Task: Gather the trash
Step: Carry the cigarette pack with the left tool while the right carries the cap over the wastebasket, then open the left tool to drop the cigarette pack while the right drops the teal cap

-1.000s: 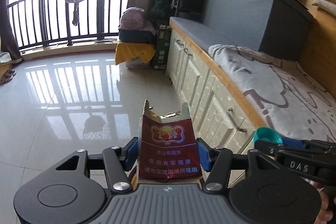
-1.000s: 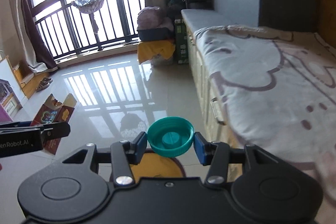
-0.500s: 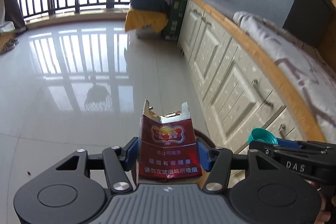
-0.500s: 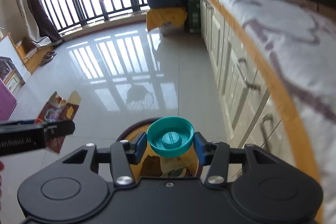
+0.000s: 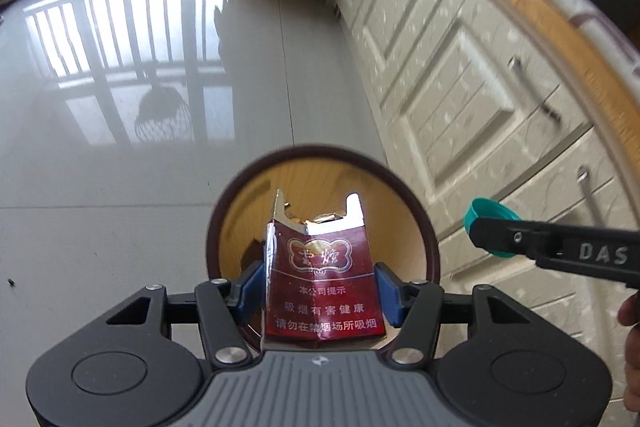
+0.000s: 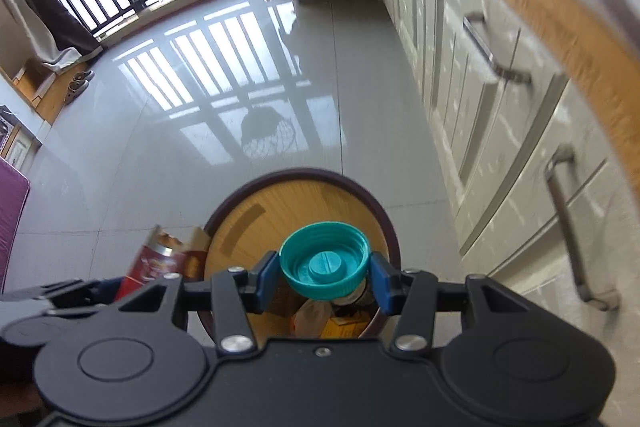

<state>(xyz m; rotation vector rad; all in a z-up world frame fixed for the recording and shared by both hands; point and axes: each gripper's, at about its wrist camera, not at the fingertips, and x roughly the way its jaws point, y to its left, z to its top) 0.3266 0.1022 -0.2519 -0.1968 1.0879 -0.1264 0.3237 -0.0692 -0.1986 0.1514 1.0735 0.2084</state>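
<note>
Cigarette pack, dark red with a gold emblem and white Chinese warning lines, its top torn open, sits clamped between the left gripper's blue pads directly above the round waste bin. Beside it the right gripper, marked "DAS" on its arm, pinches a teal bottle cap over the same bin, where wrappers lie inside. Cream drawers flank the bin; glossy floor tiles spread beyond it.

My left gripper pitched steeply downward, blue pads clamped on something flat, my right gripper alongside at the same tilt, jaws pinched on a small round piece, my fingers at the frame's edge
</note>
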